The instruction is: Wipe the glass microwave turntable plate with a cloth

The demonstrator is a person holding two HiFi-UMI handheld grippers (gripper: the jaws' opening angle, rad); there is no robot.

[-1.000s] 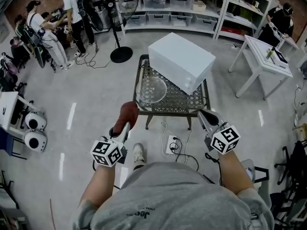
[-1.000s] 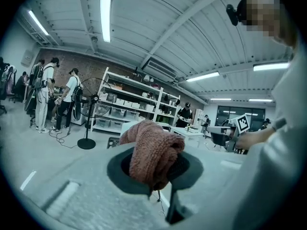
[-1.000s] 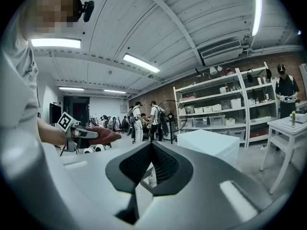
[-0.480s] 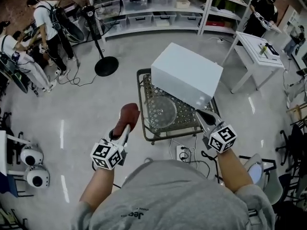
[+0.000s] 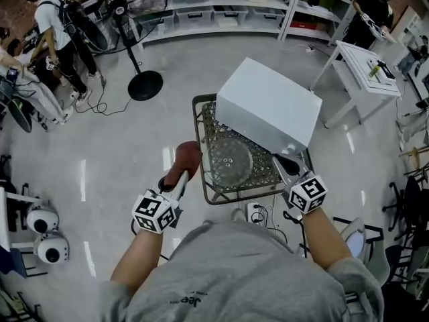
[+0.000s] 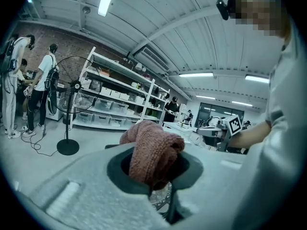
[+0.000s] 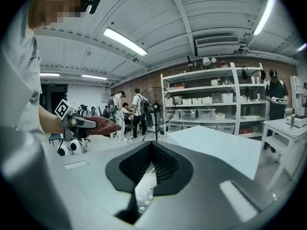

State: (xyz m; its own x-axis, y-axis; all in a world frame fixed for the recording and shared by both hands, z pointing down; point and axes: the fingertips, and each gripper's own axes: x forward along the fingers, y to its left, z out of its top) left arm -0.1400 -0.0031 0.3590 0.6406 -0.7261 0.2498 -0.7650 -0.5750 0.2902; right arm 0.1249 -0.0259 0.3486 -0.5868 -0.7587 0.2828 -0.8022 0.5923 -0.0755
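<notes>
One glass turntable plate (image 5: 230,158) lies flat on the metal lattice tabletop (image 5: 209,192), near its middle. Behind the plate and to its right, a white microwave (image 5: 268,109) stands on the same tabletop, set corner-on, with its near edge close to the plate's far rim.

Left of the plate, beyond the tabletop's left edge, the left gripper (image 5: 181,173) has its jaws clenched on a reddish-brown cloth (image 5: 186,156). The cloth bulges out past the jaw tips in a soft wad. It sits just beside the plate's left rim, and whether it touches cannot be told. Right of the plate, over the tabletop's near right corner, the right gripper (image 5: 280,161) has its jaws pressed together with nothing between them.

Nearer the person than the plate, a power strip (image 5: 255,213) lies on the floor. Far beyond the plate to the left stands a pedestal fan (image 5: 144,82), and farther back are shelves (image 5: 221,5) of bins. A white table (image 5: 362,72) stands far to the plate's right.
</notes>
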